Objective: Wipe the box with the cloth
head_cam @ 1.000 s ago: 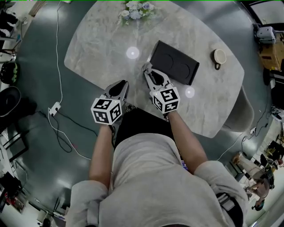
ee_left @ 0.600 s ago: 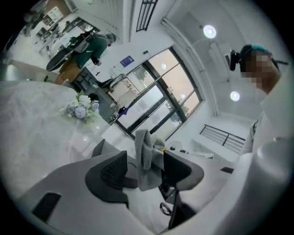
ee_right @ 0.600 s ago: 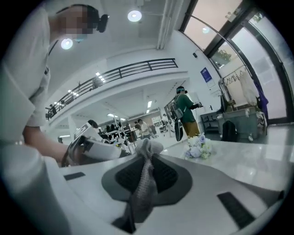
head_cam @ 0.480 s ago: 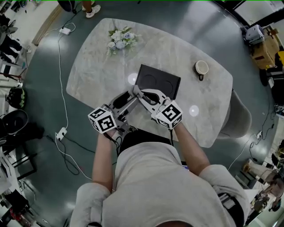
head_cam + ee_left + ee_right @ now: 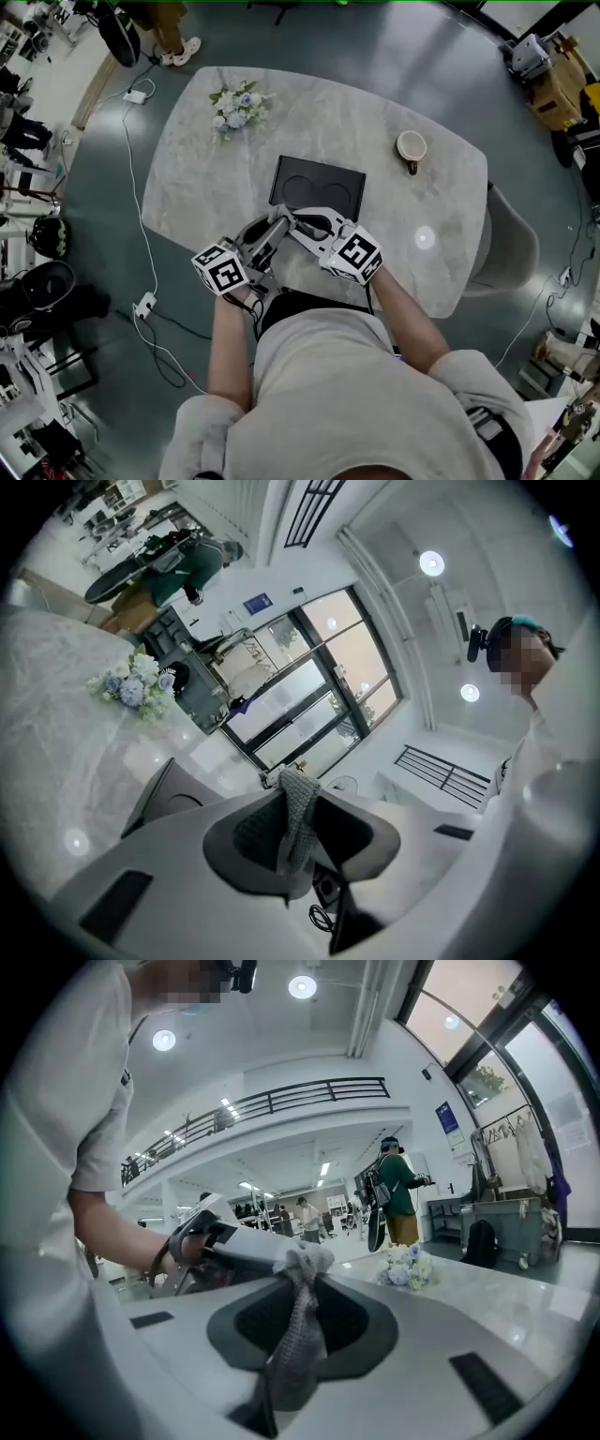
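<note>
Stretches the left forearm (image 5: 225, 342) and the right forearm (image 5: 405, 319) forward, wrists drawn in close. Holds the left tongs (image 5: 274, 222) about level, tips angled inward, almost touching the tips of the right tongs (image 5: 293, 220). Closes the left jaws on a grey knit cloth (image 5: 298, 816) pinched at the tips. Clamps the right jaws on the cloth too, tips tilted slightly downward.

A pale marble table (image 5: 328, 122) stands on glossy grey floor (image 5: 375, 47), flowers (image 5: 234, 105) at its far left corner, a cup (image 5: 411, 148) toward its far right, a grey chair (image 5: 511, 246) at its right, a white power strip (image 5: 143, 304) off its left.
</note>
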Tool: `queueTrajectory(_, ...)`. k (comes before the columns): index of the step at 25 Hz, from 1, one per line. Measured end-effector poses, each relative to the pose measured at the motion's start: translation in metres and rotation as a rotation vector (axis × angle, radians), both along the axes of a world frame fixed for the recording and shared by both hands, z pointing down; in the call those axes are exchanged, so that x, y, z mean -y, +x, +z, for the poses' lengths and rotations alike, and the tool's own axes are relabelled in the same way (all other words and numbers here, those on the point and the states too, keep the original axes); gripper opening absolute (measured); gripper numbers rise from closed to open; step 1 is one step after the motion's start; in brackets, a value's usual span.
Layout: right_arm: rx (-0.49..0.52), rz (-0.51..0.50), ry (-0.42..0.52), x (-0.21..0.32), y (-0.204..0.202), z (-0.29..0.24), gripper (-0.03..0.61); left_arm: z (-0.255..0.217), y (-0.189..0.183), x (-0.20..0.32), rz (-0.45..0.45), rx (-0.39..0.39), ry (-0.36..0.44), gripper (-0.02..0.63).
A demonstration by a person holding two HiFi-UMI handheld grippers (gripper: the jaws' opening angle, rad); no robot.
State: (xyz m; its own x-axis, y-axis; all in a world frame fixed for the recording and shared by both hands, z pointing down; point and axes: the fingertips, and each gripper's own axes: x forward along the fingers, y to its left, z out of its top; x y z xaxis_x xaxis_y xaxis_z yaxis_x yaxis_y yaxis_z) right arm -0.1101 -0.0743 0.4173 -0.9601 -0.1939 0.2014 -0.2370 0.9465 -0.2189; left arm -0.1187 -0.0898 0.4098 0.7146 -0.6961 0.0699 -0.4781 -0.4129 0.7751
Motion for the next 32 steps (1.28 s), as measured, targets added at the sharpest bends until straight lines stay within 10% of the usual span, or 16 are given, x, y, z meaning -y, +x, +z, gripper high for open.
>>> queueTrajectory(8,0.016,0.048,-0.036,0.019,0.024,0.006,0.147,0.013,-0.033,0.015,-0.246,0.153,-0.050,0.058)
queueTrajectory(17,-0.030,0.318,-0.115,0.057,0.031,0.034,0.051,0.051,-0.122,0.024,-0.476,0.289,-0.143,0.058)
queueTrajectory(23,-0.287,0.472,-0.145,0.069,0.036,0.091,0.051,0.107,-0.137,0.037,-0.418,0.370,-0.228,0.058)
queueTrajectory(32,-0.346,0.560,-0.208,0.069,0.011,0.120,0.051,0.170,-0.123,0.067,-0.211,0.446,-0.207,0.058)
